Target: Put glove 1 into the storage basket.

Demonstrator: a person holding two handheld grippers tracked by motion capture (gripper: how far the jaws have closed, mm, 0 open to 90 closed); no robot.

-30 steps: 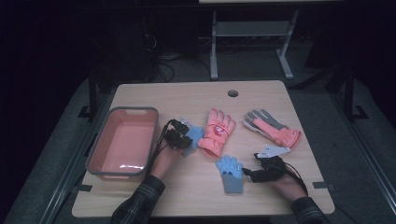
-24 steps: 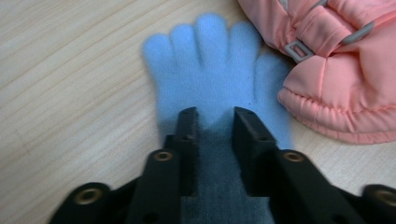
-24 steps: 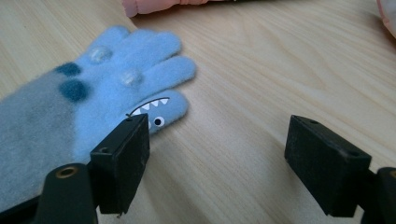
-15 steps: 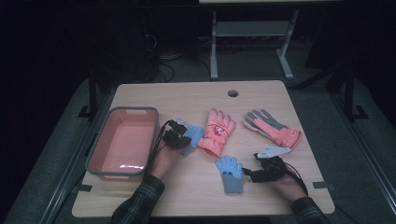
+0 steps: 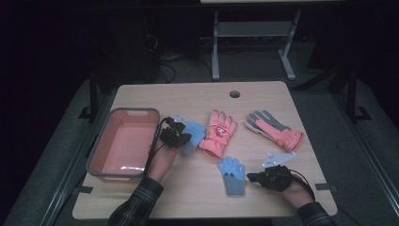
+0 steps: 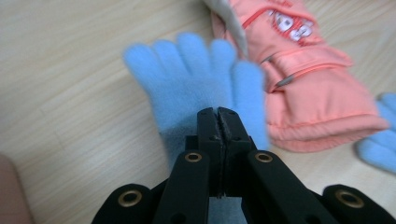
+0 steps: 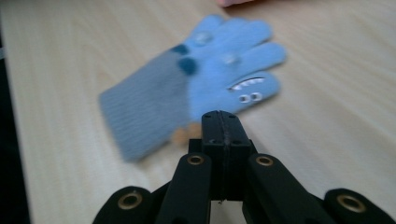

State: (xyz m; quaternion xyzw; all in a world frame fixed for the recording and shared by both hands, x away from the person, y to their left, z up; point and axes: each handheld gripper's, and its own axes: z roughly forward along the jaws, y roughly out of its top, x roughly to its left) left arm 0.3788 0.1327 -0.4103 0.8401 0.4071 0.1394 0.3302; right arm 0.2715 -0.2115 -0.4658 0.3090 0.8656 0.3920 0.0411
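My left gripper [image 6: 218,116] is shut on a plain light blue glove [image 6: 196,79] and pinches it near the cuff, a little above the table. From the high view this gripper [image 5: 184,138] and its glove [image 5: 195,134] sit between the tray and a pink glove [image 5: 217,134]. My right gripper [image 7: 219,115] has just closed its jaws, and they meet on the near edge of a second blue glove [image 7: 219,70] with a grey cuff and a small face. That glove [image 5: 231,172] lies near the table's front, with the right gripper [image 5: 250,177] at its right side.
A pink tray [image 5: 101,150] with a grey rim stands at the left. A grey-and-pink glove [image 5: 275,129] lies at the right. The wooden table [image 5: 188,99] has a round hole [image 5: 234,94] near its far edge. A table frame stands on the dark floor beyond.
The left hand has risen slightly with the light blue glove in its jaws. The right gripper's jaws have come together at the edge of the grey-cuffed glove; that hand has stayed in place.
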